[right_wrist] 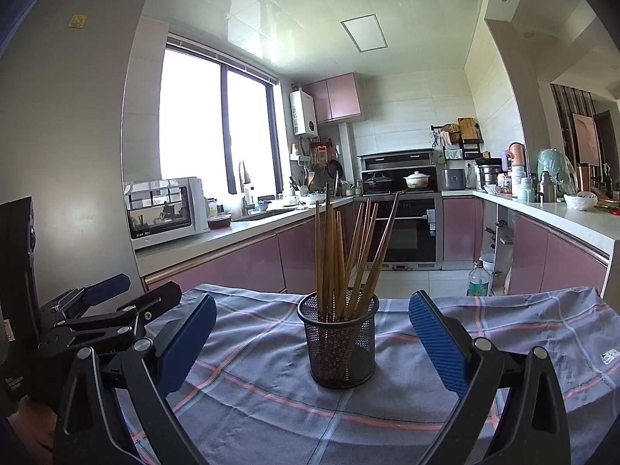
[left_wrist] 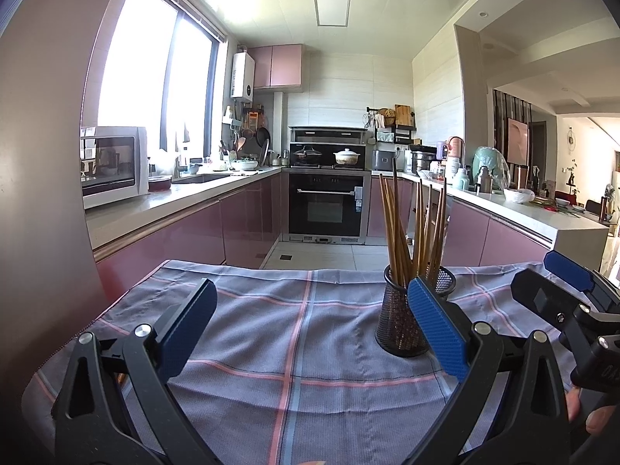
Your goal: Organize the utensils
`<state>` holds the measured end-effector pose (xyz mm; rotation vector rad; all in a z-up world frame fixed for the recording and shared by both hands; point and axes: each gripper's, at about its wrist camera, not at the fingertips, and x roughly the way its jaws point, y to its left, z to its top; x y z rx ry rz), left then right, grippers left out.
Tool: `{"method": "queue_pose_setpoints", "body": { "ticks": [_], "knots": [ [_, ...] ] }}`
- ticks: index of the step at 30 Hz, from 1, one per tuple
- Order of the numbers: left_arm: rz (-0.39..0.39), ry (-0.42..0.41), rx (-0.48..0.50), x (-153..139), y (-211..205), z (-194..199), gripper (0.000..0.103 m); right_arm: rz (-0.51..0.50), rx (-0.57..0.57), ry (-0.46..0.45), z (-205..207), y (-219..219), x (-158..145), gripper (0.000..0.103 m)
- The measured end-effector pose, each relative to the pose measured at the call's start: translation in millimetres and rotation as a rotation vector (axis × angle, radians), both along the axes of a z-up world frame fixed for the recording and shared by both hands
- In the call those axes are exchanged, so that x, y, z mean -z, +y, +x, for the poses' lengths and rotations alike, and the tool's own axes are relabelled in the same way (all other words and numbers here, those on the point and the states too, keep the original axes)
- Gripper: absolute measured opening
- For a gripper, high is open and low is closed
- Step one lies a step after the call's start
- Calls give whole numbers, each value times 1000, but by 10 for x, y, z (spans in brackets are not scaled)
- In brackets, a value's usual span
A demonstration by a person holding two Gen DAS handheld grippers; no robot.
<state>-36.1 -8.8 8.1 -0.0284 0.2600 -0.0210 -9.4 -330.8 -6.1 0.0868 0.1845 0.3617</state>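
A black mesh cup (right_wrist: 341,345) stands upright on a plaid cloth (right_wrist: 271,407), with several wooden chopsticks (right_wrist: 341,255) fanned out in it. My right gripper (right_wrist: 312,343) is open, its blue pads on either side of the cup, a little nearer to me than it, touching nothing. In the left wrist view the same cup (left_wrist: 407,317) and chopsticks (left_wrist: 410,228) sit to the right of centre, partly behind my right pad. My left gripper (left_wrist: 314,327) is open and empty over the cloth (left_wrist: 294,329). The other gripper (left_wrist: 573,302) shows at the right edge.
The cloth-covered table ends at a far edge (left_wrist: 271,267), with tiled floor beyond. Pink kitchen cabinets (left_wrist: 186,232), a microwave (left_wrist: 112,164) and an oven (left_wrist: 325,205) line the room. A plastic bottle (right_wrist: 478,279) stands on the floor.
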Motion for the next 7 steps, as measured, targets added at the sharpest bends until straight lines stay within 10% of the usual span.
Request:
{"method": "queue_pose_setpoints", "body": {
  "ticks": [7],
  "knots": [
    [4, 73, -11, 89, 55, 159, 97, -63, 68, 126, 242, -255, 122, 96]
  ]
}}
